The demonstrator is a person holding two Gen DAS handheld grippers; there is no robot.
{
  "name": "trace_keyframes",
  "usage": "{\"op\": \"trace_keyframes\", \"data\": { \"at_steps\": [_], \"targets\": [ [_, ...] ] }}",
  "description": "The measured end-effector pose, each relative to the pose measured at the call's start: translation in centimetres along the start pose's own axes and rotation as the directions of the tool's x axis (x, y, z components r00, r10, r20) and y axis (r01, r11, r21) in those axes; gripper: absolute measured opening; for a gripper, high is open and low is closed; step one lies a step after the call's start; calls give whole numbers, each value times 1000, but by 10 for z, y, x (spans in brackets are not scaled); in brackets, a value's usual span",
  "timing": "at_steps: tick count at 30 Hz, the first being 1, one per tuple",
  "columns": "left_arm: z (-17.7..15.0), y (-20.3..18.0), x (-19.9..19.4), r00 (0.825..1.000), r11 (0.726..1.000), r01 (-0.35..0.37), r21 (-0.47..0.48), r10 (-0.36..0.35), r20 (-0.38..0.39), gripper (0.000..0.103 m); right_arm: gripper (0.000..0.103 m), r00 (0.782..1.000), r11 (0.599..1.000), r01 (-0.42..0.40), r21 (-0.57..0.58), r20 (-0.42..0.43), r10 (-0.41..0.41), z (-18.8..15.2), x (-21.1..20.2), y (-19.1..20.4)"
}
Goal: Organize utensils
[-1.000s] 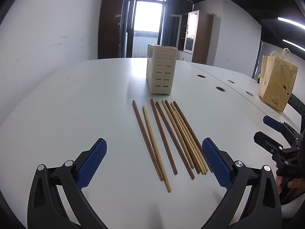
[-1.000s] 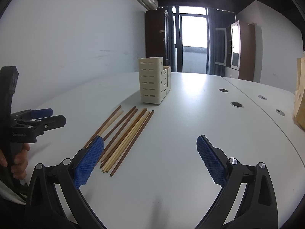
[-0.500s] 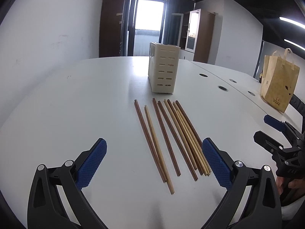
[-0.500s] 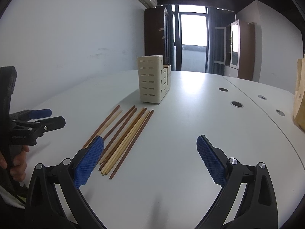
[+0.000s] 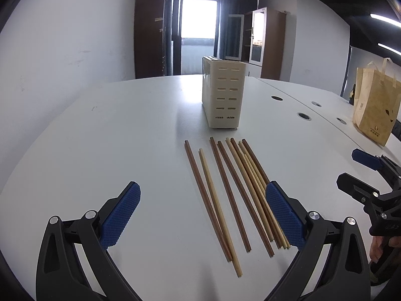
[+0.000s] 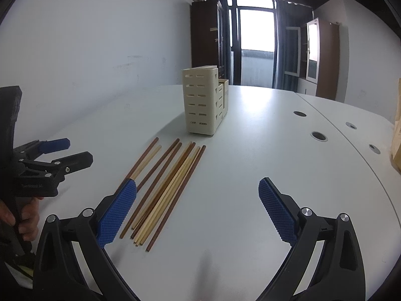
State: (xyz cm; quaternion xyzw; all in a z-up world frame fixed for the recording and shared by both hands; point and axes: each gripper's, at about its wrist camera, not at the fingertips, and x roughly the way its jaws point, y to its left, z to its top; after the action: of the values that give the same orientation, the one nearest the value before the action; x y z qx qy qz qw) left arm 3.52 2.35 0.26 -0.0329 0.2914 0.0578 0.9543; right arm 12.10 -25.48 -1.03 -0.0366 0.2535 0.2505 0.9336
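Note:
Several chopsticks, some dark brown and some light wood, lie side by side on the white table; they also show in the right wrist view. A cream slotted utensil holder stands upright just beyond their far ends, also in the right wrist view. My left gripper is open and empty, low over the near ends of the chopsticks. My right gripper is open and empty, to the right of the chopsticks.
A tan paper bag stands at the table's right side. Round cable holes run along the table's seam. A white wall borders the left. Cabinets and a bright door stand at the back.
Both grippers have edged slightly forward toward the chopsticks and holder. Nothing on the table has moved, and both grippers stay open.

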Motion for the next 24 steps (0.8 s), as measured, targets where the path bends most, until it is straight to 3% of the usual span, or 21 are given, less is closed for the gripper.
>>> {"op": "trace_keyframes", "data": {
  "at_steps": [15, 24],
  "targets": [
    [36, 33, 61, 994, 998, 15, -59, -22, -108, 97, 99, 995, 1000, 27, -7, -98, -28, 43, 55, -18],
    [55, 46, 93, 986, 996, -20, -83, 6, -166, 97, 99, 988, 998, 45, -49, -148, -52, 58, 85, -16]
  ]
}}
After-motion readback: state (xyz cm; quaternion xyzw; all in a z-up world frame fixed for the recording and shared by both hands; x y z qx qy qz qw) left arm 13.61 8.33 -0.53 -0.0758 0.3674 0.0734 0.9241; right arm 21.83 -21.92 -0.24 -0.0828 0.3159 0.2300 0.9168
